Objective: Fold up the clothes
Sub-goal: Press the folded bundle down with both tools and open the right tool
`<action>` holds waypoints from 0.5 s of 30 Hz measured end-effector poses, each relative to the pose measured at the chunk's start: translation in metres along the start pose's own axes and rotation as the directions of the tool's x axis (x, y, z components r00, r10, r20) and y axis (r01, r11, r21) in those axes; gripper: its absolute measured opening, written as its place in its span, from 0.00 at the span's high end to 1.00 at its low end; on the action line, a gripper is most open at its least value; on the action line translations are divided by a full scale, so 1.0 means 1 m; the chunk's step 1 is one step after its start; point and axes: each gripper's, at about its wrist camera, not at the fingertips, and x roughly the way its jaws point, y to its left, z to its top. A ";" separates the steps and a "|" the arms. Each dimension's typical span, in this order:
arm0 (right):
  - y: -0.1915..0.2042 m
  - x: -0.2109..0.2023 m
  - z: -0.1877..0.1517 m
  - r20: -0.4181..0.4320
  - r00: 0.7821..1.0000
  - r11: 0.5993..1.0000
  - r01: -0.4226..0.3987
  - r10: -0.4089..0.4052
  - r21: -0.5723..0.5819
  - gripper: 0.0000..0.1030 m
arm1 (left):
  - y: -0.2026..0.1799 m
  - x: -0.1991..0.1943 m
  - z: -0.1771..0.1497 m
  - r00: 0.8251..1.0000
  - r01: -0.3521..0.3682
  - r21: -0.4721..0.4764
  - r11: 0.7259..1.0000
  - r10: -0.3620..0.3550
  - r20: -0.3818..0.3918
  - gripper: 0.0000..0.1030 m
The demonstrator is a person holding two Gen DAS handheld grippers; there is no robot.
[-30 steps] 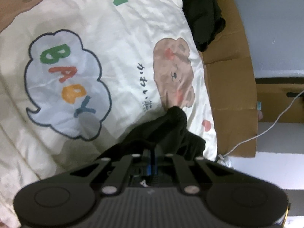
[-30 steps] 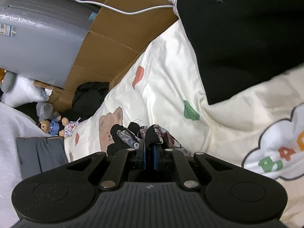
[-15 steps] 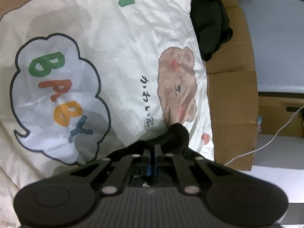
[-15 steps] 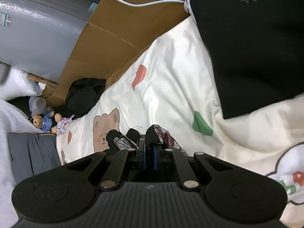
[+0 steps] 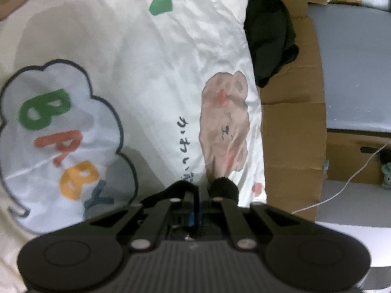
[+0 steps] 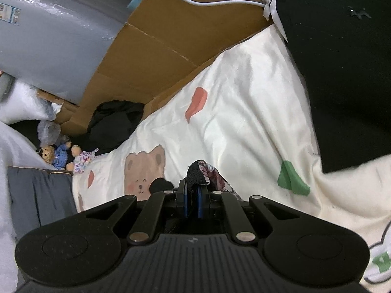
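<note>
The small black garment with a patterned maroon-and-white lining [image 6: 204,174] sits right at the tips of both tools. In the right wrist view, at lower centre of the frame, a fold of it rises between the blue-padded jaws of the right gripper [image 6: 191,196], which are drawn close and pinch that fold; a black lump of the same cloth pokes out just left of the jaws, and the patterned part trails off to the right. In the left wrist view, lower centre, the left gripper [image 5: 194,204] has its jaws pressed nearly together on black cloth, with a rounded black bulge [image 5: 223,189] spilling out just right of the tips.

Under it all lies one cream printed bedsheet [image 5: 136,56], with one cloud shape reading BABY [image 5: 61,144] at left, one brown bear print [image 5: 224,122] just above the held cloth, and one green patch at the top. The right wrist view shows one bear print, two red patches and one green one.

One large flat black cloth [image 6: 342,68] fills the upper right of the right wrist view, lying on the sheet. One crumpled black clothing heap [image 6: 114,124] rests at the sheet's edge against flattened brown cardboard [image 6: 171,56]. One white cable [image 6: 195,1] crosses the top of the cardboard. Two small stuffed dolls [image 6: 62,156] lie at left centre, touching each other, just above one grey cushion [image 6: 41,200].
</note>
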 end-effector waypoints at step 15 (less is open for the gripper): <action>-0.007 -0.024 0.009 0.114 0.986 0.979 -0.098 0.120 -0.181 0.36 | -0.032 -0.018 0.001 0.993 -0.115 0.338 0.934 0.097 0.068 0.46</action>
